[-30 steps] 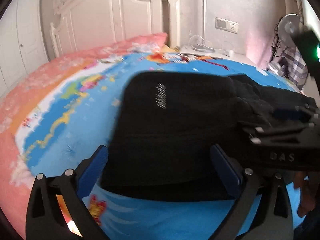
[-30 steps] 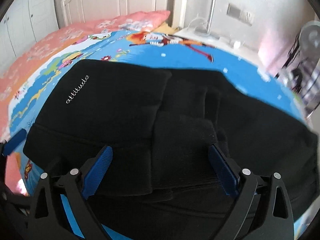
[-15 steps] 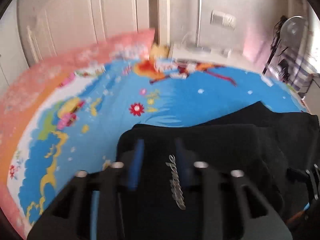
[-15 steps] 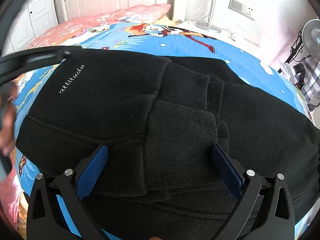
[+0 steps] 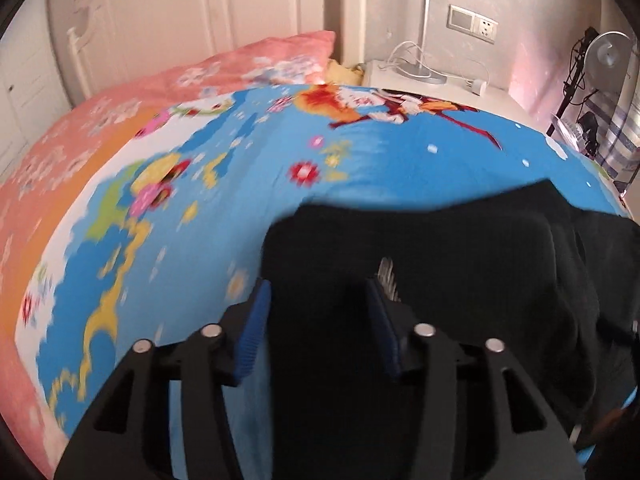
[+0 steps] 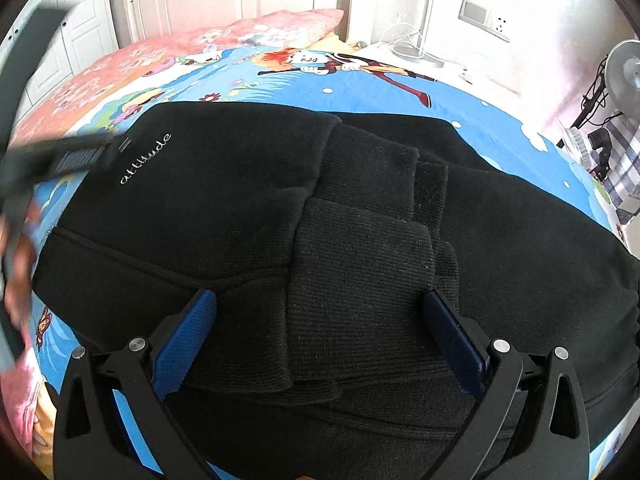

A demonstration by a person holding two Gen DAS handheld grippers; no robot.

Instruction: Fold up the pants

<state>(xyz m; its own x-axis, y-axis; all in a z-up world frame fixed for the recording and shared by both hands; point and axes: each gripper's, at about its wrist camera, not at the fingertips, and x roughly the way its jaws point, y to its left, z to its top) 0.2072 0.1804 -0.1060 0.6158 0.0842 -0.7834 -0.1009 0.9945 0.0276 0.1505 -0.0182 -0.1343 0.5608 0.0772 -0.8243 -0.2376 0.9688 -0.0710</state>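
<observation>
- While the black pants (image 6: 360,208) lie folded across the frame's centre on the blue cartoon bedsheet (image 6: 460,104), right gripper (image 6: 320,320) hovers spread wide, released.
- Left gripper (image 5: 318,320), lower centre: partly parted over the pants' edge; grasp cannot be told.

Soft daylight, left view motion-blurred, right view sharp, fisheye bending at edges, dark corner vignette
</observation>
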